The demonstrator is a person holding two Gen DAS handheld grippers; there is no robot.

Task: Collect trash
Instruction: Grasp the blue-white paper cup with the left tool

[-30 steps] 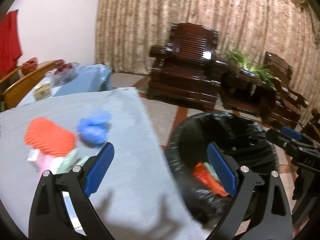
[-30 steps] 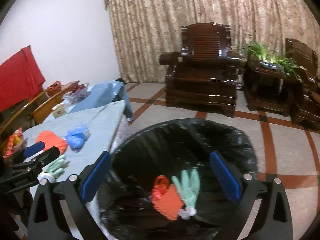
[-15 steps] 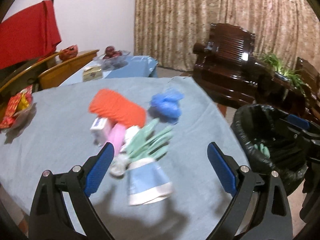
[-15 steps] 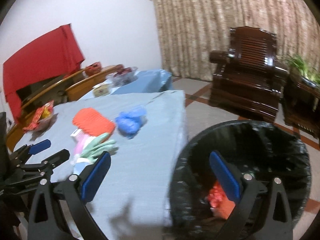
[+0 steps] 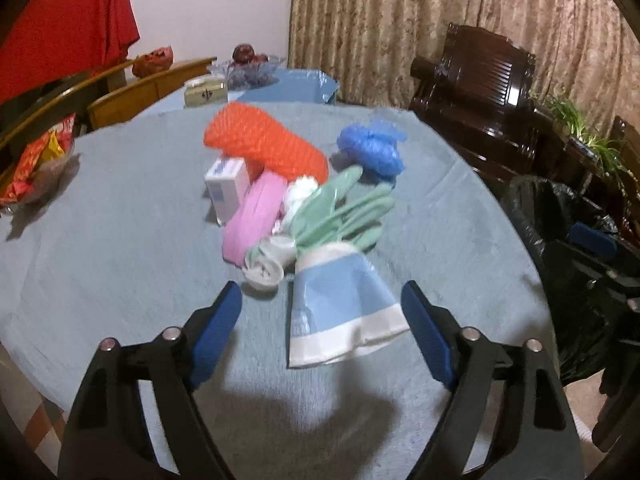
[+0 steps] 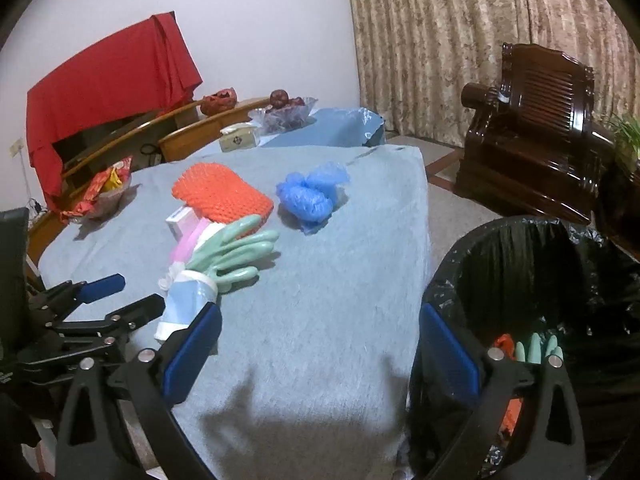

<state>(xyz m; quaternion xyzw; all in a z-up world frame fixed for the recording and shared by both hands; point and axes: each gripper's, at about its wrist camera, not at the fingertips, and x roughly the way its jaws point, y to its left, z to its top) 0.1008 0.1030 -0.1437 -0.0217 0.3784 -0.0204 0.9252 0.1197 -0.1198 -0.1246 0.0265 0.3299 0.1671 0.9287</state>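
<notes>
The left gripper (image 5: 322, 320) is closing, its blue pads either side of the cuff of a green rubber glove (image 5: 340, 220) with a blue-and-white sleeve; the pads do not yet press on it, so nothing is held. The right gripper (image 6: 320, 344) stands spread and empty over the near edge of the grey-clothed table (image 6: 332, 320), beside the black-lined trash bin (image 6: 520, 264).

Remaining trash lies in a tight cluster past the glove: a pink packet (image 5: 252, 216), a small white box (image 5: 226, 190), an orange foam net (image 5: 264, 146) and a blue crumpled bag (image 5: 372, 148). The bin already holds an orange piece and a green glove.

Risks, as judged:
- The sleeve is limp and flat; the pads may close on one thin layer and slip, or pinch the tablecloth with it.
- The glove touches the pink packet and white wadding; lifting it may drag these along or off the table.
- The two grippers stand near each other and could collide on the carry to the bin.

Writing: the white box carries a printed label, too blurred to read. No brand is legible elsewhere.
</notes>
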